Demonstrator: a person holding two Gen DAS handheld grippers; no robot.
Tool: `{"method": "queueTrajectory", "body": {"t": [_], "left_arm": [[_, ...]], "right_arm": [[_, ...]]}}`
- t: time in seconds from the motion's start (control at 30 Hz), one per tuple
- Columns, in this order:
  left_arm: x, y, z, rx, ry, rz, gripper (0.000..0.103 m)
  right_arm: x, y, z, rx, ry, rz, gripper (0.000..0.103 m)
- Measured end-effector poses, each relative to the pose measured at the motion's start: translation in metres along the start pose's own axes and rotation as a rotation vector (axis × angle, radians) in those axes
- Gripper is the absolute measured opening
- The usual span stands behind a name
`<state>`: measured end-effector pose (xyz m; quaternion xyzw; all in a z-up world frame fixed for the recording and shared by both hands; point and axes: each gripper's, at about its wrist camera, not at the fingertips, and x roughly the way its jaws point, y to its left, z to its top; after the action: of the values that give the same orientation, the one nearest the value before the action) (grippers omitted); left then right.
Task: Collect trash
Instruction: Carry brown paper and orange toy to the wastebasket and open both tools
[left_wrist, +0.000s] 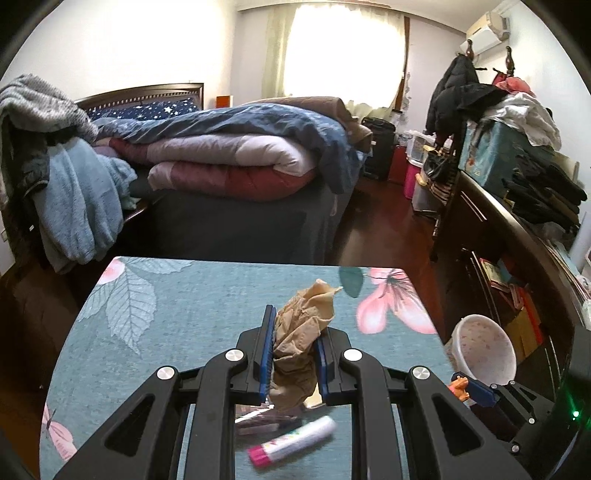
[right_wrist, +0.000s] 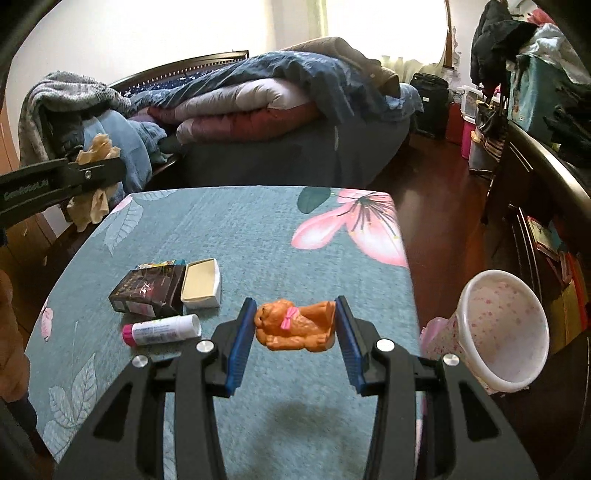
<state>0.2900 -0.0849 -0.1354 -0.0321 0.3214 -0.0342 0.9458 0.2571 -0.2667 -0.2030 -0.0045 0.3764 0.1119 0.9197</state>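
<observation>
Bedroom setting: a table (right_wrist: 221, 229) under a teal cloth printed with leaves and pink flowers stood before a bed (left_wrist: 236, 155) piled with folded quilts.

Item 1. Your left gripper (left_wrist: 295, 343) was pinched on a crumpled tan wad of paper (left_wrist: 303, 332), carried above the table; the wad bulged out above and below the blue pads (left_wrist: 266, 350). From the right wrist view, that same gripper (right_wrist: 92, 173) hung off the table's far left corner with the wad (right_wrist: 98, 147) in it.

Item 2. Your right gripper (right_wrist: 295, 325) was closed on an orange toy dog (right_wrist: 295, 325) with a pink bow, lying sideways between the pads and lifted clear of the cloth, over the table's near edge.

Item 3. A glue stick (right_wrist: 162, 329) with a pink cap lay on the table, left of the toy dog.

Item 4. A dark carton (right_wrist: 147, 291) and a small white box (right_wrist: 201, 284) lay side by side on the table, just behind the glue stick.

Item 5. A white bin (right_wrist: 502, 328) speckled with pink stood on the floor off the table's right edge, its mouth open.
</observation>
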Motion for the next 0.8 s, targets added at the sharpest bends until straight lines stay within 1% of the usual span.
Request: {"method": "queueTrajectory", "body": {"t": [0.2,0.5,0.8], "left_arm": [[-0.002,-0.028,0.002,0.028,-0.005,-0.026,0.019],[0.003,-0.072,0.000,0.079,0.000,-0.079,0.019],[0.011,-0.125,-0.002,0.143,0.004,-0.153,0.019]], "right_arm": [[-0.012,-0.019,-0.008,0.026,-0.013,-0.004,0.044],[-0.029,-0.059,-0.018,0.086,-0.035,-0.028,0.044],[-0.045,-0.109,-0.032,0.173,-0.064,-0.088,0.044]]}}
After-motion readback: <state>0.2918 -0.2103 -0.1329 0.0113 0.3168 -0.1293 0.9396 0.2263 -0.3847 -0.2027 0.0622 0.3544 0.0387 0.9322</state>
